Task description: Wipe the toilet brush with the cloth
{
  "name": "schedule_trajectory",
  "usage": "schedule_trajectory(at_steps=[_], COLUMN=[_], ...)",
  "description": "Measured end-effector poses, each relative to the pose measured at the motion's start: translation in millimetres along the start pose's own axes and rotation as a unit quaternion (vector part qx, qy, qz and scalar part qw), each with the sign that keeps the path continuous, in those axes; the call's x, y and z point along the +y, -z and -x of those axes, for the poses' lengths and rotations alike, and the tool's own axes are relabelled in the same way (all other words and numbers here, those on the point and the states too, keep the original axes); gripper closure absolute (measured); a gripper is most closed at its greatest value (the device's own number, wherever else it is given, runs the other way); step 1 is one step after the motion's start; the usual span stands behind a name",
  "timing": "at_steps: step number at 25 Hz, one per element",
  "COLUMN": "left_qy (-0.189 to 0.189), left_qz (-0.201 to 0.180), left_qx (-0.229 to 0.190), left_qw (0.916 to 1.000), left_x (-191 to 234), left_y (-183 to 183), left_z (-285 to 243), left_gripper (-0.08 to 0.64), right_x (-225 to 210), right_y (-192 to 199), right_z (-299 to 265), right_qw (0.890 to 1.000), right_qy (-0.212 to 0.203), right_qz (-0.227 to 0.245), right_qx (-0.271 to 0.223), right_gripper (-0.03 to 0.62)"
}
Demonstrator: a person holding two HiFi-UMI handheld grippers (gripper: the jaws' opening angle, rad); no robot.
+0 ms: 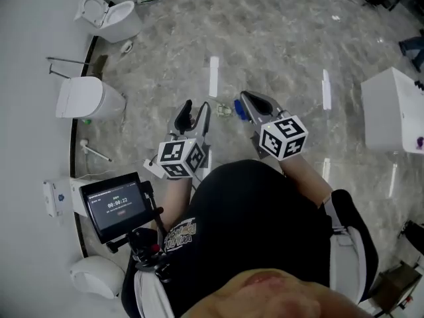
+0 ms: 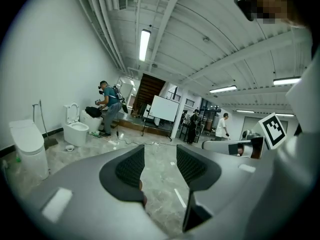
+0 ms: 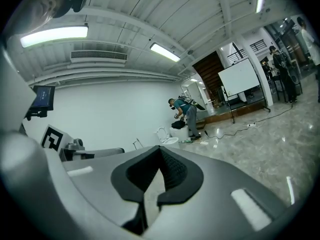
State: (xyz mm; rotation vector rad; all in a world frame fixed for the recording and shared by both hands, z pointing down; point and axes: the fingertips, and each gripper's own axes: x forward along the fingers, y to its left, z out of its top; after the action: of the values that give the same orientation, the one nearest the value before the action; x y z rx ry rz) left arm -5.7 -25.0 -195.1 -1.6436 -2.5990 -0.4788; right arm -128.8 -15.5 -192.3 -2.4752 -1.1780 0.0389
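Both grippers are hanging out ahead of your body, above the floor [image 1: 285,38]. Your left gripper [image 1: 196,110] is keeping its fingers [image 2: 131,166] apart, and only floor is showing through the gap. Your right gripper [image 1: 247,99] is pressing its fingers [image 3: 172,170] together at the tips, with nothing caught between them.

What looks like the brush [image 1: 96,152] is lying flat on the floor by the left wall. It is a thin white handle between the shut toilet [image 1: 86,98] and the screen [image 1: 114,203]. It is lying well apart from both grippers, off to the left of the left one.

The floor is showing grey, marbled and glossy, with white strips [image 1: 213,76] on it. Farther along the same wall, an open toilet [image 1: 118,20] is standing with its lid up. The screen is sitting on a stand near your left side. A white box [image 1: 391,111] is standing at the right.

In the left gripper view a person [image 2: 109,104] is bending beside the open toilet. A whiteboard [image 2: 162,109] is standing beyond, and more people are standing farther back under strip lights.
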Motion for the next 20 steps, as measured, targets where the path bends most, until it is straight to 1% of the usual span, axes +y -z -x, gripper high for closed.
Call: schedule_trajectory(at_steps=[3,7,10,12,15,20], left_qy=[0.007,0.024,0.019,0.016,0.015,0.012], left_qz=[-0.008,0.014,0.037,0.043,0.048,0.042], left_qx=[0.008,0.024,0.023,0.025,0.031,0.028], left_qw=[0.9999,0.9993,0.9989,0.9986,0.9983,0.9987], left_x=[-8.7,-19.8,-14.8,-14.6,-16.5,-18.2], left_y=[6.8,14.9,22.1,26.4,30.2,27.2], left_z=[-1.0,-7.3,-6.4,-4.8,-4.1,-4.7], left_gripper=[0.359,0.36,0.36,0.362,0.362,0.362], right_x=[0.0,-4.6,-2.2,-0.6,-0.4,-1.6], right_y=[7.7,13.8,22.6,26.5,25.4,20.5], right_z=[5.8,8.5,7.6,7.1,6.3,3.4], right_qw=[1.0,0.999,0.999,0.999,0.999,1.0], right_qy=[0.015,0.027,0.026,0.023,0.019,0.014], right_qz=[-0.005,-0.017,-0.024,-0.026,-0.025,-0.017], right_qx=[-0.004,0.0,0.009,0.016,0.019,0.019], right_gripper=[0.592,0.592,0.592,0.592,0.592,0.592])
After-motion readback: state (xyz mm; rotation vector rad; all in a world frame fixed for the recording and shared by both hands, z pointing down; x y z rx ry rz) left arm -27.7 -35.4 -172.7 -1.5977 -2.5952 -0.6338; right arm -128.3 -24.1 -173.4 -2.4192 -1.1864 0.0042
